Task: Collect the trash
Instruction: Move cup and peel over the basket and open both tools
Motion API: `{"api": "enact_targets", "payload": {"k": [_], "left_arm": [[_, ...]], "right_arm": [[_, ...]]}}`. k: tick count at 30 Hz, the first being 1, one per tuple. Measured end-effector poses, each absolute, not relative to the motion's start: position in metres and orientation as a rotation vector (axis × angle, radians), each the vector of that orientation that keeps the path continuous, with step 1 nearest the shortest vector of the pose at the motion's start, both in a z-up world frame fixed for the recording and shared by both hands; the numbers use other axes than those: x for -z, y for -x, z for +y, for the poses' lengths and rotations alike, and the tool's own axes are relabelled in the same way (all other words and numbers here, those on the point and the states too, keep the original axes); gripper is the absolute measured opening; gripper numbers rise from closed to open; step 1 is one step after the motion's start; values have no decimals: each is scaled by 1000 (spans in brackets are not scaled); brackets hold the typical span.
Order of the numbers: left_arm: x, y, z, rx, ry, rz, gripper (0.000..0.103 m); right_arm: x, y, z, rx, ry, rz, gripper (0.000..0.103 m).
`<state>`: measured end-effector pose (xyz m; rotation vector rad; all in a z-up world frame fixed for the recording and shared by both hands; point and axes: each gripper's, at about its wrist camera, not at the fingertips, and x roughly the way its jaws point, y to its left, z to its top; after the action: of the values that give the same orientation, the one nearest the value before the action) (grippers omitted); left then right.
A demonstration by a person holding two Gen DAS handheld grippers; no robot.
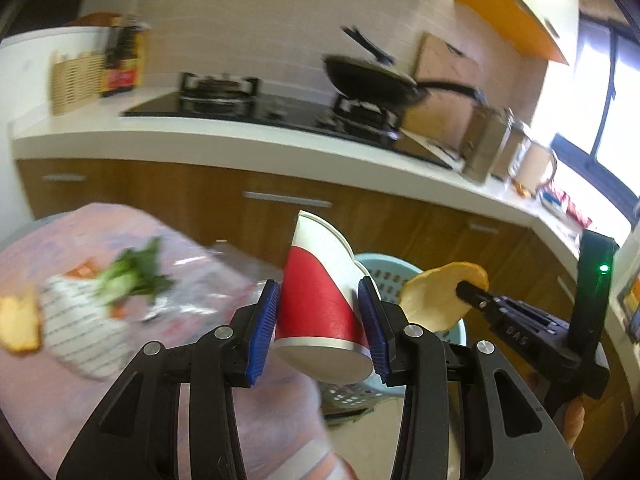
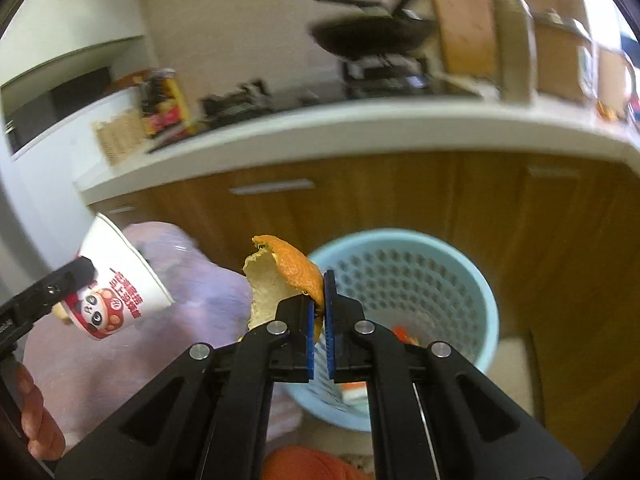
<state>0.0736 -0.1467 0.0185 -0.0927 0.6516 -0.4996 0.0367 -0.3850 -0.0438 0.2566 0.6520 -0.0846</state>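
Note:
My left gripper (image 1: 320, 320) is shut on a red and white paper cup (image 1: 320, 304), held tilted in the air; the cup also shows in the right wrist view (image 2: 116, 284). My right gripper (image 2: 319, 316) is shut on an orange peel (image 2: 280, 276), which also shows in the left wrist view (image 1: 436, 296). A light blue perforated trash basket (image 2: 452, 280) stands on the floor just beyond the right gripper, with some scraps inside. In the left wrist view the basket (image 1: 384, 268) lies behind the cup.
A table with a pink cloth (image 1: 120, 360) at left holds green vegetable scraps (image 1: 136, 272), a striped wrapper (image 1: 80, 332) and a bread piece (image 1: 18, 324). Wooden cabinets (image 2: 400, 196) and a white counter (image 1: 240, 132) with a stove and black wok (image 1: 368, 80) stand behind.

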Motion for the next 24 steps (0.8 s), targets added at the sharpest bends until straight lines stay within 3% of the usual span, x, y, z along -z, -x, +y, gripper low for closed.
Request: {"api": "enact_targets", "payload": {"k": [13,17,19,22,24], "left_arm": [[32,-128,-261,558,-46,790,40],[46,-139,-272,567,-56,839,42],[53,-142,-274,558,-66,852,42],[59,-144,-272,555,-68,873,55],[59,-142,-268,558,-60,873,56]], "right_arm": [[126,-78,-446,149,-373,896,7],[140,-84,-455,124,-411,962,23],[140,-81,-455,136,-384,963,24],[133,-75,-461,107,-423,940,30],[124,-70,-464,110,-432,911,46]]}}
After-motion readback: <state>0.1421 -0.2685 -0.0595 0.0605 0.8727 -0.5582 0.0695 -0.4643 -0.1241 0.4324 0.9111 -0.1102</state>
